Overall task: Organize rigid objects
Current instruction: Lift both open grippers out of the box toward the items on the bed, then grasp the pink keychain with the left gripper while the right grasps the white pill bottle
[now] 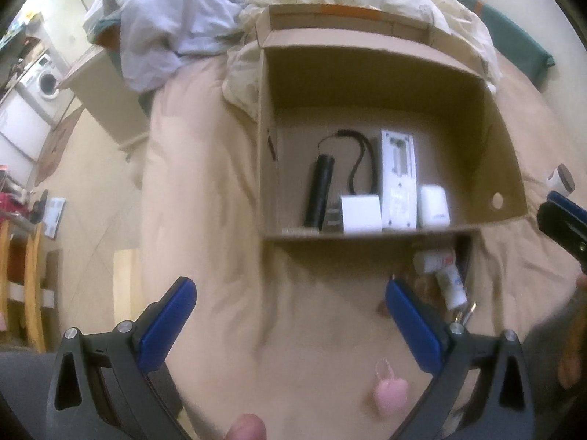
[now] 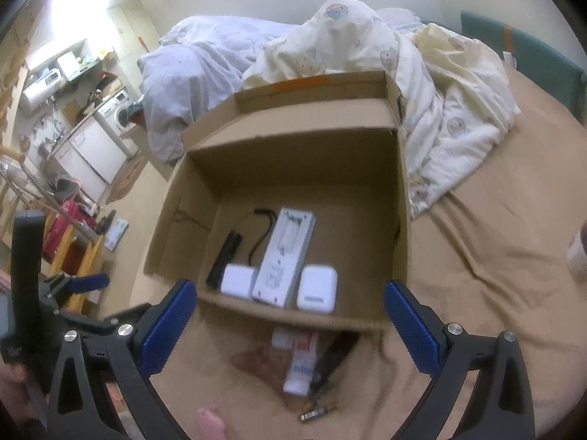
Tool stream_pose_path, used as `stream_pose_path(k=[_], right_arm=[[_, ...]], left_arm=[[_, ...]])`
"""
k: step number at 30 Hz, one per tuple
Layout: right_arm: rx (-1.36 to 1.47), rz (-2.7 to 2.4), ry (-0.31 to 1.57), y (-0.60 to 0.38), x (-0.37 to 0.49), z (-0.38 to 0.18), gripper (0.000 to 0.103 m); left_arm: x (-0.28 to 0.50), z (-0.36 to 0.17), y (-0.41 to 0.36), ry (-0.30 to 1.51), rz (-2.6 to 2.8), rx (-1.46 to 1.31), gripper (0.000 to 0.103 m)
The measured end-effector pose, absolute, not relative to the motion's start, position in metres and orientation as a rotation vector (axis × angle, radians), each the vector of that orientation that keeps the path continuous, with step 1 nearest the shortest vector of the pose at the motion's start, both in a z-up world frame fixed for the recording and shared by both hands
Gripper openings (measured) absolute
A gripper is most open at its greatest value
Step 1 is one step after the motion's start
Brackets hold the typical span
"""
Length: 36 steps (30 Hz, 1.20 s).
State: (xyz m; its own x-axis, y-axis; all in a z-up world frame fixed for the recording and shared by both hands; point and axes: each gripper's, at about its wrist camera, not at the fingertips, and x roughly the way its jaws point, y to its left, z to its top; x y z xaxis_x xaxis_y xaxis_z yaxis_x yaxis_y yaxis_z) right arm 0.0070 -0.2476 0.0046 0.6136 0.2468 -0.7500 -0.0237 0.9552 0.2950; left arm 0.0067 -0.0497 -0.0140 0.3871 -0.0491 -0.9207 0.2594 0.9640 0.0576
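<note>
An open cardboard box [image 1: 378,80] [image 2: 293,154] stands on the bed. Inside lie a black flashlight [image 1: 320,190] [image 2: 223,256] with a cord, a small white box [image 1: 360,213] [image 2: 237,281], a long white device [image 1: 399,179] [image 2: 286,256] and a white case [image 1: 435,206] [image 2: 317,294], in a row along the near wall. In front of the box lie a white tube [image 1: 452,286] [image 2: 301,366] and other small items. My left gripper [image 1: 290,315] is open and empty above the sheet. My right gripper [image 2: 290,319] is open and empty over the box's near edge.
A pink keychain charm [image 1: 389,392] lies on the tan sheet near me. A brown-lidded jar [image 1: 561,179] [image 2: 579,249] stands right of the box. Rumpled bedding [image 2: 403,73] lies behind the box. The bed's edge drops off at left to the floor [image 1: 91,190].
</note>
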Motion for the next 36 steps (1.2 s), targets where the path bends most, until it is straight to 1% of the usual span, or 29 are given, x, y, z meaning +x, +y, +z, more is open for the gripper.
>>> stream_pose_path(k=[3,6,12,17,21,26,27,29,31,33,34,35,36], right_arm=[[0.287,0.136,0.919,-0.251,-0.006,0.0,0.103],[0.305,0.094,0.943,-0.254,-0.015,-0.008,0.103],[0.339,0.034,0.982,-0.262,-0.015,-0.02,0.103],[0.353,0.011,1.031,-0.264,-0.007,-0.031,0.103],[0.369,0.019,1.037,-0.265,-0.005,-0.033,0.103],[0.409,0.023,1.055,-0.269,-0.005,-0.037,0.103],[0.419,0.023,1.059,-0.271,-0.004,-0.038,0.103],[0.427,0.02,1.065,-0.272,-0.004,-0.039,0.103],[0.431,0.023,1.071,-0.272,-0.003,-0.04,0.103],[0.432,0.028,1.075,-0.271,-0.002,-0.041,0.103],[0.432,0.03,1.077,-0.271,-0.001,-0.041,0.103],[0.431,0.033,1.078,-0.27,-0.001,-0.041,0.103],[0.429,0.035,1.08,-0.269,0.0,-0.042,0.103]], left_arm=[[-0.006,-0.02,-0.048,1.159,-0.194,0.209,0.103],[-0.014,-0.031,-0.048,1.196,-0.201,0.207,0.103],[-0.041,-0.066,-0.058,1.344,-0.25,0.181,0.103],[-0.066,-0.083,-0.066,1.428,-0.246,0.067,0.102],[-0.084,-0.099,-0.084,1.484,-0.253,0.087,0.102],[-0.095,-0.115,-0.102,1.505,-0.277,0.134,0.101],[-0.096,-0.116,-0.104,1.496,-0.279,0.139,0.097],[-0.097,-0.117,-0.105,1.487,-0.269,0.147,0.066],[-0.097,-0.12,-0.103,1.503,-0.263,0.132,0.062],[-0.097,-0.119,-0.101,1.5,-0.263,0.12,0.055],[-0.097,-0.119,-0.101,1.498,-0.266,0.121,0.047],[-0.097,-0.118,-0.1,1.501,-0.276,0.115,0.036],[-0.097,-0.118,-0.1,1.507,-0.289,0.105,0.033]])
